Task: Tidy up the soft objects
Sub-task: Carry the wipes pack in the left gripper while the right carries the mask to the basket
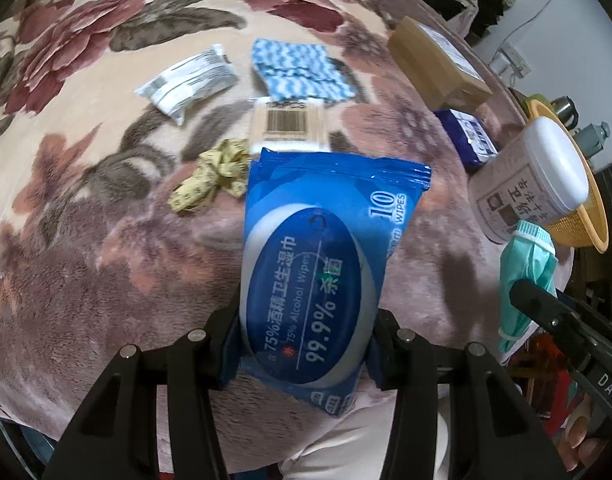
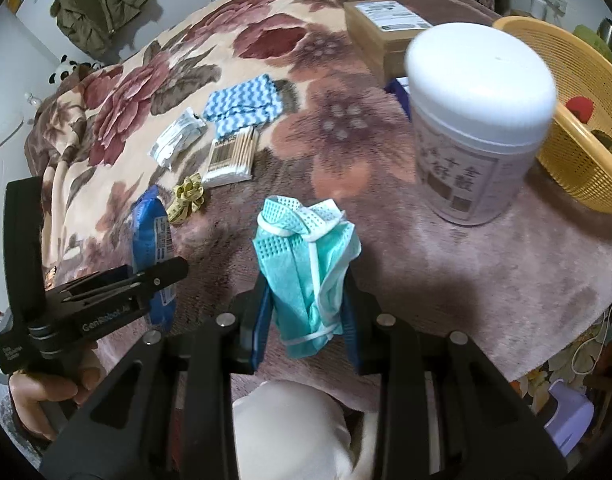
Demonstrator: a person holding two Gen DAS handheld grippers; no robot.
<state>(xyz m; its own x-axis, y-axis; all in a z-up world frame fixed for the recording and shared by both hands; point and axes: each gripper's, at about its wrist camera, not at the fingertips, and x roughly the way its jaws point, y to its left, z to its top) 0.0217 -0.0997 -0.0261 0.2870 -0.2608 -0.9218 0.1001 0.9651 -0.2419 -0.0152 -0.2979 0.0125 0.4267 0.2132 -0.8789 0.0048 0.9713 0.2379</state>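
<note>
My left gripper [image 1: 306,344] is shut on a blue pack of alcohol wipes [image 1: 322,248], held above the flowered blanket [image 1: 106,240]. In the right wrist view the same wipes pack [image 2: 152,240] shows edge-on at the left. My right gripper [image 2: 306,320] is shut on a crumpled green face mask [image 2: 306,264], which also hangs at the right edge of the left wrist view as the mask [image 1: 526,272]. On the blanket lie a blue-and-white wavy cloth [image 1: 302,66], a silver sachet [image 1: 186,84], a cotton swab pack [image 1: 290,124] and a yellow tape measure [image 1: 214,176].
A white-lidded canister [image 2: 478,120] stands at the right, beside a yellow mesh basket [image 2: 578,128]. Behind it are a cardboard box [image 2: 378,28] and a dark blue pack [image 1: 468,138]. A person's hand [image 2: 46,388] holds the left tool. The blanket's edge drops off at the right.
</note>
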